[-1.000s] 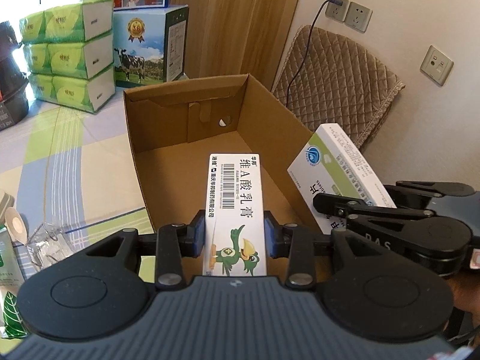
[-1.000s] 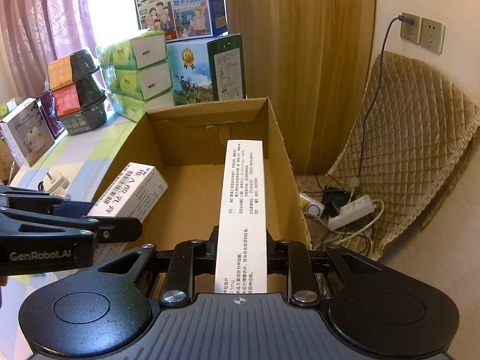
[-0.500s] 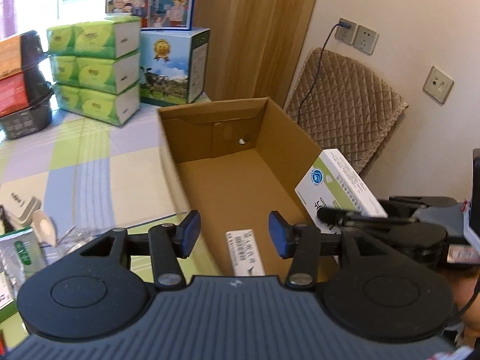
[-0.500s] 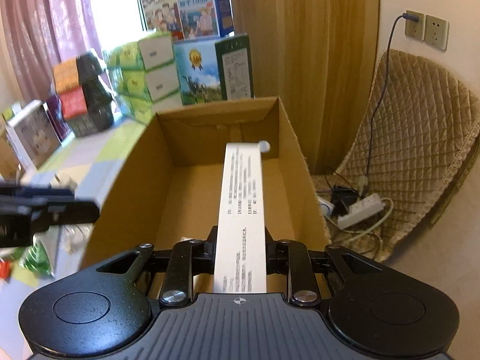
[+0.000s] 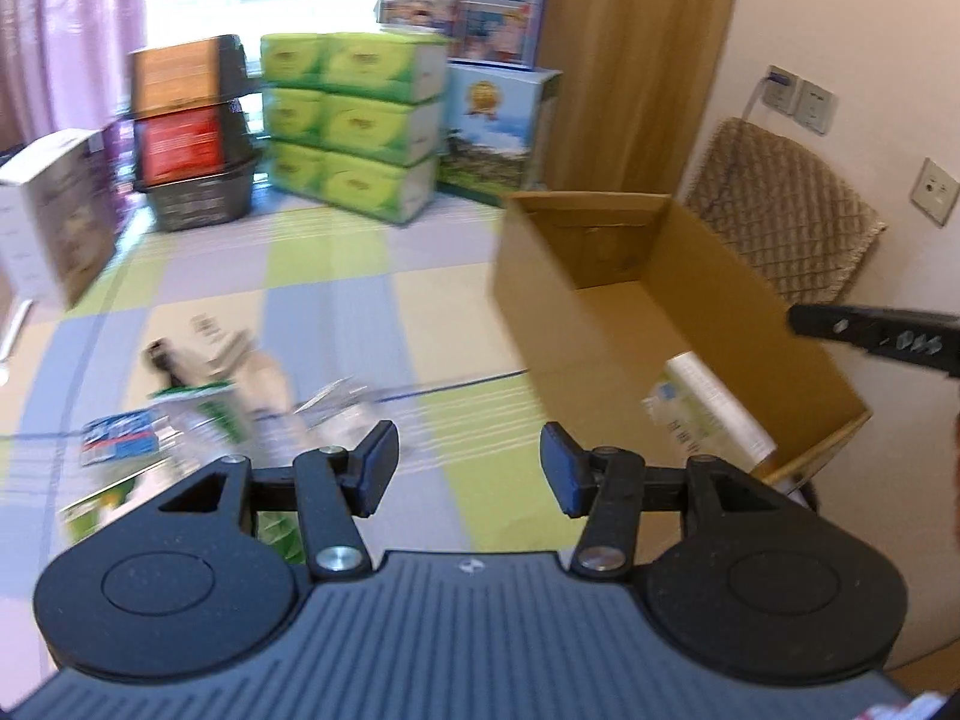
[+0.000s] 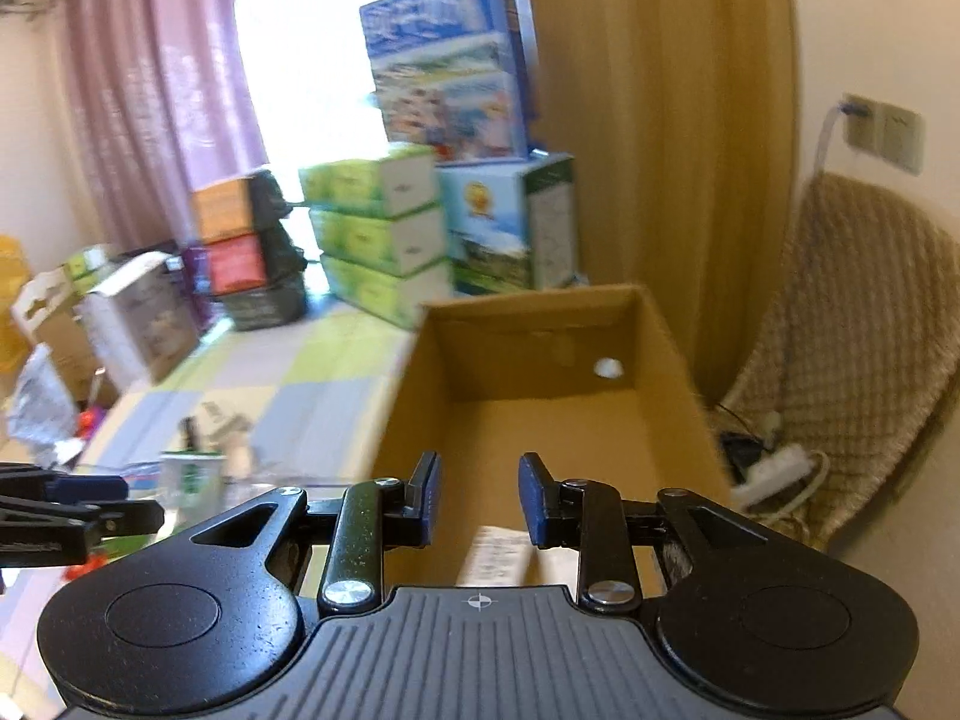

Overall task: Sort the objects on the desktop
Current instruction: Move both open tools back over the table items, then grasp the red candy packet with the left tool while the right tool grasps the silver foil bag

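Observation:
An open cardboard box stands at the table's right end. A white medicine box lies inside it near the front; in the right wrist view a white box shows on the box floor just below my right gripper, which is open and empty above the box. My left gripper is open and empty over the checked tablecloth, left of the cardboard box. Blurred loose packets and small boxes lie on the cloth to its left.
Green tissue packs, a milk carton box, a dark basket with orange and red boxes and a white box line the far side. A quilted chair and power strip are right of the table.
Both grippers have let go of their medicine boxes, which now lie in the cardboard box. The left gripper has swung left over the tablecloth; the right gripper has opened and risen.

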`<state>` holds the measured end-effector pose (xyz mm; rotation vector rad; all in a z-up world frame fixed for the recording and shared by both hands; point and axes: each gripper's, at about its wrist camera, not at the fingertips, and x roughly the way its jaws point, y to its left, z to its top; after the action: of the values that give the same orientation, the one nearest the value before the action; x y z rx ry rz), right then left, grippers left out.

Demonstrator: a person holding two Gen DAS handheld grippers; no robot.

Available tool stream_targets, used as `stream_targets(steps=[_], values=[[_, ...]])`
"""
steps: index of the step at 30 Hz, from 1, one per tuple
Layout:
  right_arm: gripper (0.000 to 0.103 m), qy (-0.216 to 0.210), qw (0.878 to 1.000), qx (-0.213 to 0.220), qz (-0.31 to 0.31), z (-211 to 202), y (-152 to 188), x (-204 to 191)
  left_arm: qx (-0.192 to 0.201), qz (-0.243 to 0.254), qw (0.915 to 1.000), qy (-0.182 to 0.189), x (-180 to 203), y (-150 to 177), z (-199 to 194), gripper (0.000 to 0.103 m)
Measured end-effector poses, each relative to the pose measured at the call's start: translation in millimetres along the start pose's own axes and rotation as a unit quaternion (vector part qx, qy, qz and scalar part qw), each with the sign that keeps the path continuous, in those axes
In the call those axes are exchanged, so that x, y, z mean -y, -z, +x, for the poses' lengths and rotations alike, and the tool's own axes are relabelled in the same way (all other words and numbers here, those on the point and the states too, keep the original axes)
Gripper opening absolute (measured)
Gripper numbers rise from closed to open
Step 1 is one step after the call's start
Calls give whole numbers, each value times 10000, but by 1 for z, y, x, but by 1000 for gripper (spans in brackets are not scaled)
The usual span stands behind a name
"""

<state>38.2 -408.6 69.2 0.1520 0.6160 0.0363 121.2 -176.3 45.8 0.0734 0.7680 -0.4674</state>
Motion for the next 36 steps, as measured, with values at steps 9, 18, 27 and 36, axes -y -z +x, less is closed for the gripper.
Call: stream_targets(steps=[9, 18, 27, 36], values=[[52, -914, 9946, -18, -482, 10, 22, -109, -82, -403, 9937, -1044, -104, 58, -48, 53], [67, -1277, 9863, -637, -832, 81, 68, -181, -306, -765, 9844, -1552, -196, 118, -57, 64], [68, -1441, 9782, -1113, -997, 148, 91, -205, -463, -1075, 9867, -1125, -228, 142, -9, 63], [69, -1648, 9730, -1324, -929, 199, 93, -210, -704, -1067, 9859, -1083, -234, 132, 39, 63]])
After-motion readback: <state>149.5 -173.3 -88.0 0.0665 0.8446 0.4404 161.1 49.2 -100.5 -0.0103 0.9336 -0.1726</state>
